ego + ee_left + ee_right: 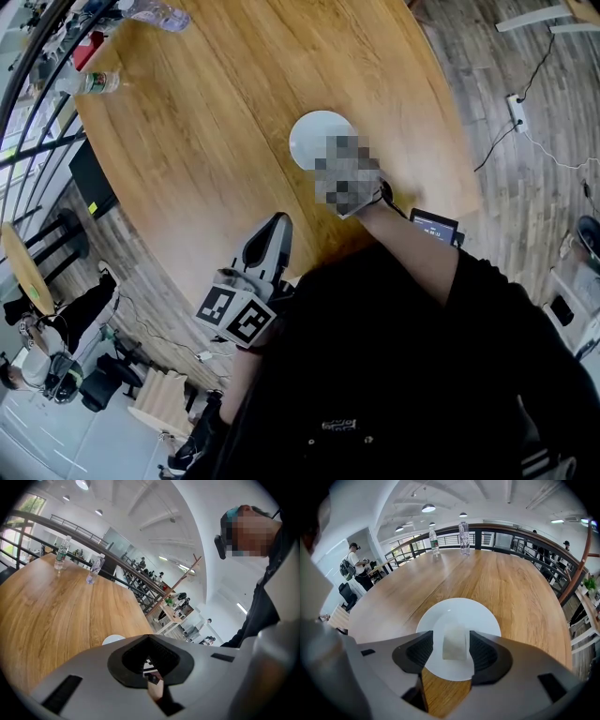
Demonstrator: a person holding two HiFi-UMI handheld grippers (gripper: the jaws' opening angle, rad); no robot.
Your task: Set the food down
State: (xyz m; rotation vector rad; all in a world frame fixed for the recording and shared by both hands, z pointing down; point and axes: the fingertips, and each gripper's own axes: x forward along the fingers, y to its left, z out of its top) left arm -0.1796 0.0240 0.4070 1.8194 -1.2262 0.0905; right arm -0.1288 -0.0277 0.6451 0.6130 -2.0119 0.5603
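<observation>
Right tool [451, 641] spread; pale food [454, 649] between pads, apparently resting on white plate [461, 611] under tips. Left tool [149, 636] pressed together, empty. Looks light, soft, crumbly: pinch gently across flat sides.

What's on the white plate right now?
One pale piece of food sits on the white plate, between the right tool's parted jaws, with small gaps on either side. The tool covers the plate's near rim, so anything there is hidden.

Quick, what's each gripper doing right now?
Left gripper: shut, empty.
Right gripper: open, food loose between its jaws, over the plate.
</observation>
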